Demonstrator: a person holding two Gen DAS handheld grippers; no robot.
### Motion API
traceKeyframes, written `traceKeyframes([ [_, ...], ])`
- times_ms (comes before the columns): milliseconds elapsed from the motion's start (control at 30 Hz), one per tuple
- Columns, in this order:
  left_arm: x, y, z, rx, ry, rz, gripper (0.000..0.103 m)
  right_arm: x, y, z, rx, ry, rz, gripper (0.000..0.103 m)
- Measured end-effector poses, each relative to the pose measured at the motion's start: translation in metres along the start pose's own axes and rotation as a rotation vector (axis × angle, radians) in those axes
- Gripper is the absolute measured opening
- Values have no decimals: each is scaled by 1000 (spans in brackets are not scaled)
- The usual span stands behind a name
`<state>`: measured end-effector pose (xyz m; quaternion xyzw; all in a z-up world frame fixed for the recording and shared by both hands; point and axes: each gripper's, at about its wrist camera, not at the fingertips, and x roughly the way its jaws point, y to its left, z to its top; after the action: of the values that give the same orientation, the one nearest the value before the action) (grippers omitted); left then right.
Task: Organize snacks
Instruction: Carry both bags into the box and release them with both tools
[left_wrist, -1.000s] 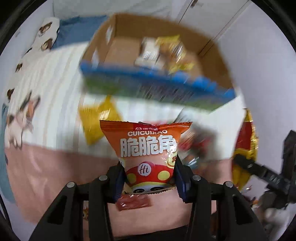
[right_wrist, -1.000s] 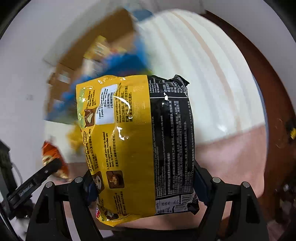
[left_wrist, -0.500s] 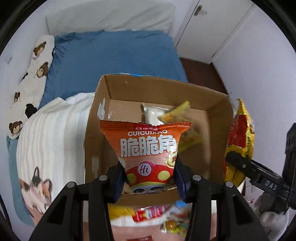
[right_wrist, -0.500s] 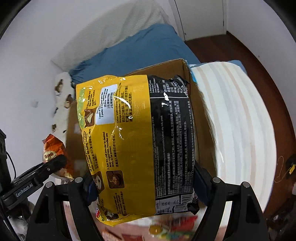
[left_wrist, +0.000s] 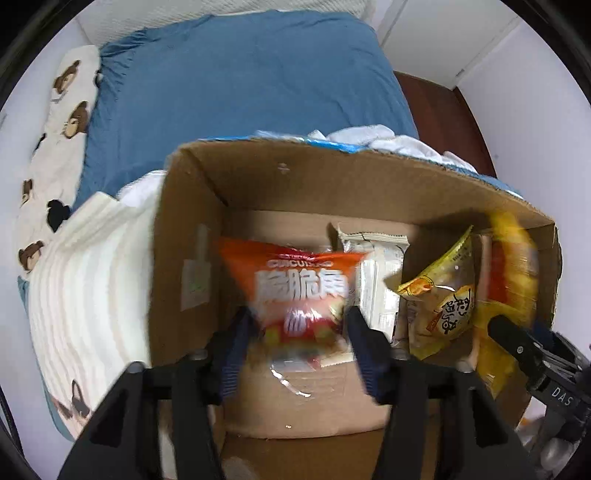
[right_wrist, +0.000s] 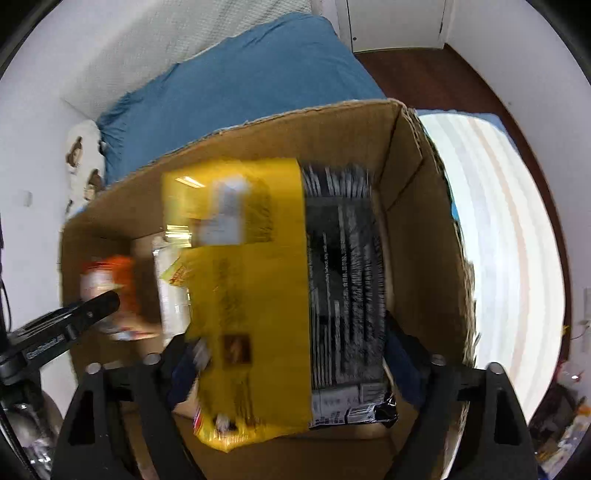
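An open cardboard box (left_wrist: 369, 184) stands on the bed. My left gripper (left_wrist: 299, 325) is over its left half with the jaws spread, and the orange snack bag (left_wrist: 299, 288) is blurred between them, dropping into the box. My right gripper (right_wrist: 291, 354) is over the box's right half (right_wrist: 417, 229), jaws spread, and the yellow and black noodle pack (right_wrist: 273, 288) is blurred, slipping down from them. A white packet (left_wrist: 376, 280) and a yellow snack bag (left_wrist: 443, 299) lie inside the box.
The box sits on a white striped blanket (left_wrist: 92, 280) over a blue bedsheet (left_wrist: 240, 88). A bear-print pillow (left_wrist: 55, 140) lies at the left. The right gripper's finger (left_wrist: 532, 354) shows at the box's right side. Dark wooden floor (right_wrist: 443, 77) lies beyond the bed.
Both grippers moved forward over the open box. Both jaws have opened, and the orange bag and the noodle pack are sliding down out of them into the box.
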<state>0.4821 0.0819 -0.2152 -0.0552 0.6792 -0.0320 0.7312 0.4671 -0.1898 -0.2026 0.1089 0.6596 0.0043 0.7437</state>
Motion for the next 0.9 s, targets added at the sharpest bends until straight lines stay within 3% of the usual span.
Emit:
traceKeyframes([
  [67,0,-2,0,12,-16,5,88,7,1,5,-7,3,12,97],
  [233,-1,-3,-4,13,-20,-5,97,19,2,9,-35,17,-13,97],
  [433,-9,-6,-15,18,-40,0,97,21,12,1,-62,17,-40,98],
  [567,-21,-8,-26,23,-97,27,97,15,18,-13,-84,-1,-46,98],
  [900,-58,-19,-63,52,-217,43,97,-30,23,-58,-112,-116,-80,98],
])
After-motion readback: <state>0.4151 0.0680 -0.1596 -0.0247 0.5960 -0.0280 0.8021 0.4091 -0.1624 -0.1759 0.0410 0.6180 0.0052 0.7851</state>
